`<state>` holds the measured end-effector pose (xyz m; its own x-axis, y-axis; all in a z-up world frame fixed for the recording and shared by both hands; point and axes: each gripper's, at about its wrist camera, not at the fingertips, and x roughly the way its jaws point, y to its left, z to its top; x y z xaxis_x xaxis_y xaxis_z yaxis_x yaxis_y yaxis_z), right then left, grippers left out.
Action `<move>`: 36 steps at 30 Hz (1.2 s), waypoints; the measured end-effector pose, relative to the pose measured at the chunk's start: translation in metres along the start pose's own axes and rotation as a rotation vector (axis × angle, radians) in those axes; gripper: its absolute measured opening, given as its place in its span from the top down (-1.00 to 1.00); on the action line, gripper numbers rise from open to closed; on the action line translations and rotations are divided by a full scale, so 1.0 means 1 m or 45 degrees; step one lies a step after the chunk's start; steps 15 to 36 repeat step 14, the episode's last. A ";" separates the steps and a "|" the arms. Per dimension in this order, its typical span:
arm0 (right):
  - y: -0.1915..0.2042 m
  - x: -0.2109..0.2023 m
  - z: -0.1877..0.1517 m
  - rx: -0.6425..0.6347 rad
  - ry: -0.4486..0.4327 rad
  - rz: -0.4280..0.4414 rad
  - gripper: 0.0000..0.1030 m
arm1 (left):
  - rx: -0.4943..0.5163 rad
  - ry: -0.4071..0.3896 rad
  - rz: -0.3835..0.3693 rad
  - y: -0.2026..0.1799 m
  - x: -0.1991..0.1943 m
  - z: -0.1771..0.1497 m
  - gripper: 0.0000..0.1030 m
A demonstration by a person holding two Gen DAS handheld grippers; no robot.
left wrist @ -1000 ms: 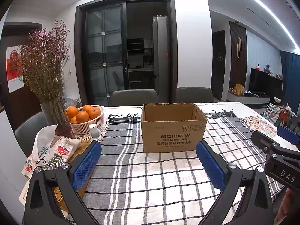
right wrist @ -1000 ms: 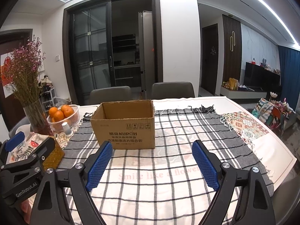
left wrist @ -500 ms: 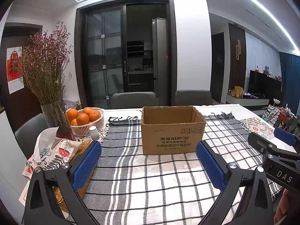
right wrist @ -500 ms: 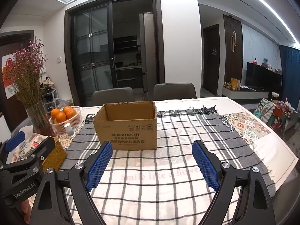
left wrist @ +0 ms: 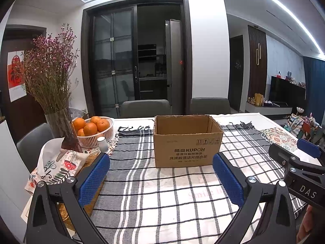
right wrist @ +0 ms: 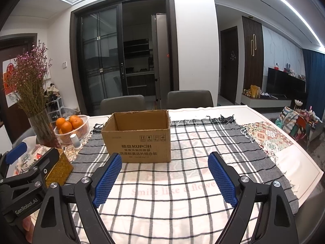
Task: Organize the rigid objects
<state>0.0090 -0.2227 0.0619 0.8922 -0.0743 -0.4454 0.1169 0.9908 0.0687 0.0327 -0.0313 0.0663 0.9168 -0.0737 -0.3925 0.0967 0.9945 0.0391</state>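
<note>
An open brown cardboard box [left wrist: 187,142] stands upright on the checked tablecloth [left wrist: 162,193]; its inside looks empty from here. It also shows in the right wrist view [right wrist: 138,140]. My left gripper [left wrist: 161,162] is open and empty, held above the cloth in front of the box. My right gripper [right wrist: 164,161] is open and empty, in front of the box and to its right. Each gripper shows at the edge of the other's view, the right one [left wrist: 300,168] and the left one [right wrist: 26,172].
At the left stand a glass vase of dried purple flowers [left wrist: 61,130], a white basket of oranges [left wrist: 93,130], a small white bottle [left wrist: 102,144], a printed cloth [left wrist: 54,164] and a woven yellow mat [right wrist: 60,168]. Two grey chairs [left wrist: 145,108] stand behind the table.
Both views have tilted slightly upward, so the box sits lower in frame. Both grippers stay open and empty.
</note>
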 end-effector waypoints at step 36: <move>0.000 0.000 0.000 0.001 0.002 0.004 -0.70 | -0.002 0.001 -0.003 0.001 0.000 0.000 -1.00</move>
